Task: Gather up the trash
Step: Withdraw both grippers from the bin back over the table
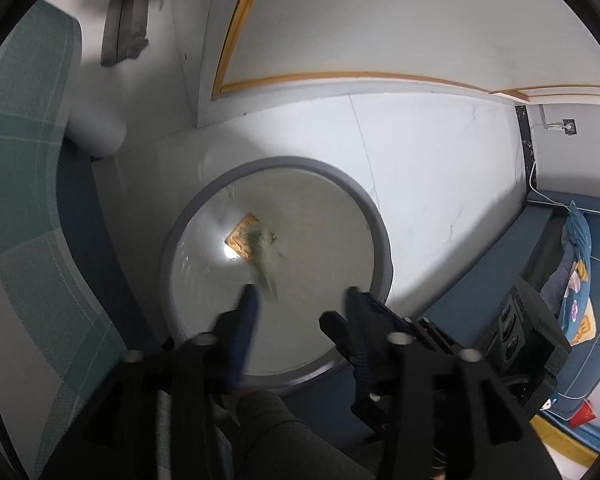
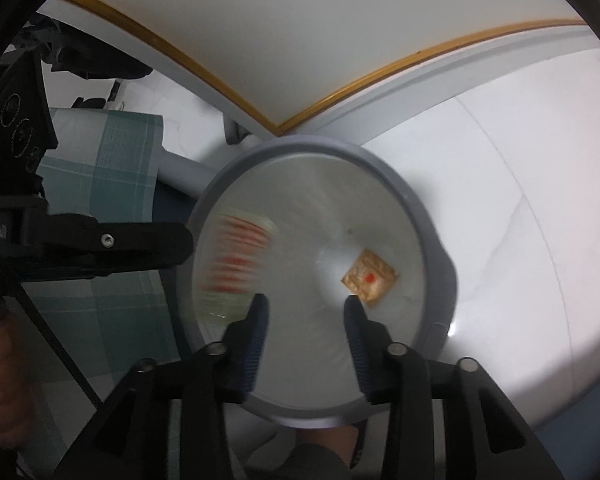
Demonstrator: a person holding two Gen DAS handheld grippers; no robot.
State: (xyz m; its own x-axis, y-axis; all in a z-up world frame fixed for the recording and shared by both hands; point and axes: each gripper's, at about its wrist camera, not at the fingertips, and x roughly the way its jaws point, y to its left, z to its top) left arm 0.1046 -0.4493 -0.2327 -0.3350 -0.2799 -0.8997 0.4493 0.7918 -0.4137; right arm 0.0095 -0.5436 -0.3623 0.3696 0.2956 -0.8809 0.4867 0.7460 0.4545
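Note:
A round grey-rimmed trash bin (image 1: 172, 252) stands on the white floor; it also shows in the right wrist view (image 2: 428, 216). An orange wrapper (image 1: 242, 236) lies on its bottom, seen too in the right wrist view (image 2: 370, 276). My left gripper (image 1: 302, 294) is open above the bin, with a blurred greenish piece of trash (image 1: 266, 268) in the air just past its fingertips. My right gripper (image 2: 306, 304) is open above the bin. A blurred red-and-white striped wrapper (image 2: 236, 256) is in the air at the bin's left side. The left gripper's body (image 2: 100, 248) shows at the left.
A green checked cloth (image 1: 24, 160) covers furniture at the left, seen also in the right wrist view (image 2: 100, 160). A blue sofa with a printed cushion (image 1: 576, 276) is at the right. A red cup (image 1: 582, 414) lies near its base. A white wall with a yellow-trimmed panel (image 1: 340, 78) is behind.

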